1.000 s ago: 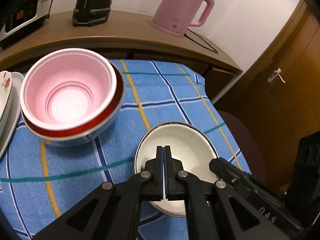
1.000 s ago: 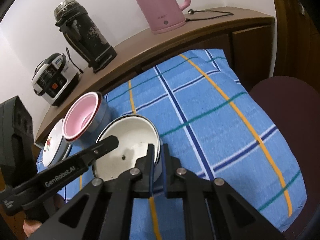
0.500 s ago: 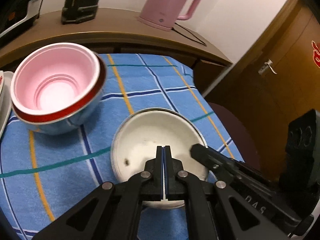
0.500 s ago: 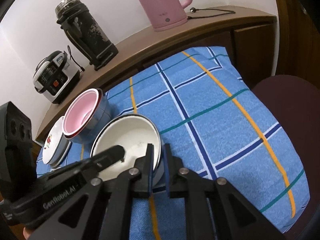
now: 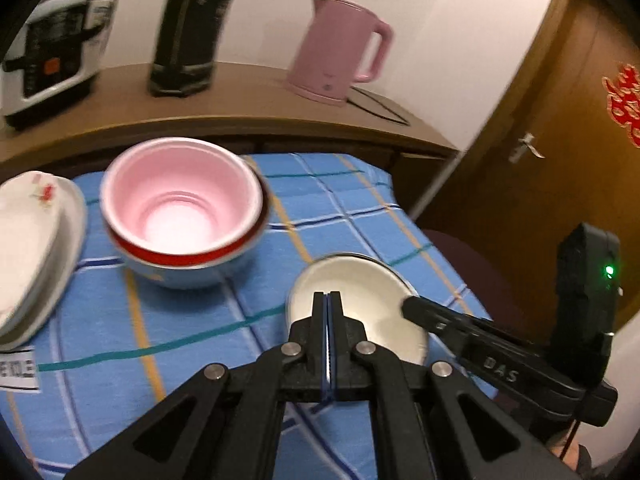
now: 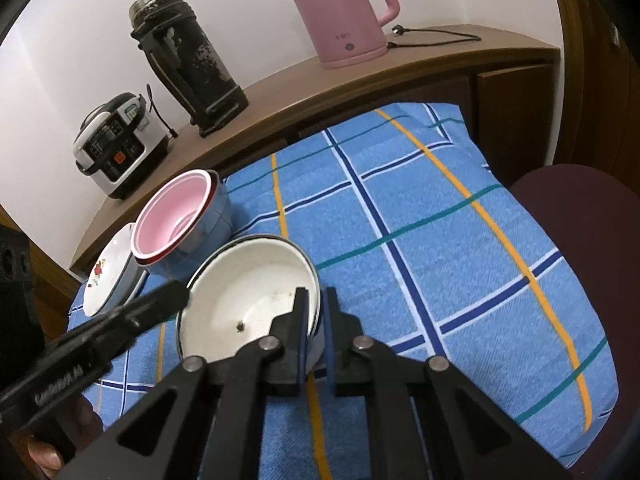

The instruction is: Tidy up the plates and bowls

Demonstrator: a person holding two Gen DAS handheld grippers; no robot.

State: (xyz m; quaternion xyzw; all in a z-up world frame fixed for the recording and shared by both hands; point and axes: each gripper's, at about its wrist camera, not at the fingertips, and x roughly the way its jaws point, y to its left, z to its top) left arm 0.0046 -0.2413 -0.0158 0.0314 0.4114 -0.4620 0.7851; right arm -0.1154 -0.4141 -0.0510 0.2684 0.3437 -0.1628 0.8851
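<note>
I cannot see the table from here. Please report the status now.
Right gripper shut on white bowl rim. Left gripper shut, empty, at same bowl. Pink bowl stack and plates beside. Nothing in the way.

Warm, dim indoor light. Left wrist view motion-blurred, worst on rice cooker (image 5: 48,52) and dark flask (image 5: 188,28). Right wrist view sharp. Strong fisheye bending, black vignette at corners. Soft glare inside pink bowl (image 5: 180,216).
</note>
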